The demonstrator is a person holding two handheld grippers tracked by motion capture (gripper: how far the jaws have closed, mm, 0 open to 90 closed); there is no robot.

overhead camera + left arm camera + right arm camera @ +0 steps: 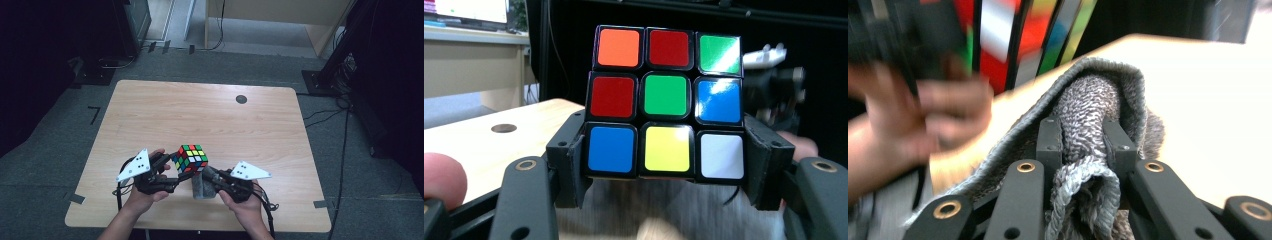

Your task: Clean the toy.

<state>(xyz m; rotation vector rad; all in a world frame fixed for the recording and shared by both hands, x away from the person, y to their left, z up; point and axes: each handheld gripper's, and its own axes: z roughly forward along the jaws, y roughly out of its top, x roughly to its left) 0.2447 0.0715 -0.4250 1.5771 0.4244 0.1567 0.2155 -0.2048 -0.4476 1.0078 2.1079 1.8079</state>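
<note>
Low in the high view, two hands meet just below centre. The right gripper (207, 176) has its jaws pinched narrow on a bunched grey cloth (201, 186), lower centre. Just above it, the left gripper (172, 165) clamps the bottom layer of a cube (190, 158), held off the bench (210, 115). The cloth grip looks thin; a hard wipe could tug it free, or push the cube out of its shallow hold.

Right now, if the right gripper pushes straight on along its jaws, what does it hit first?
Most likely the puzzle cube. The right gripper, shut on a grey cloth, points up-left in the high view at the cube, which the left gripper holds. The cloth's bunched front would probably touch first; the gap is hard to judge.
</note>
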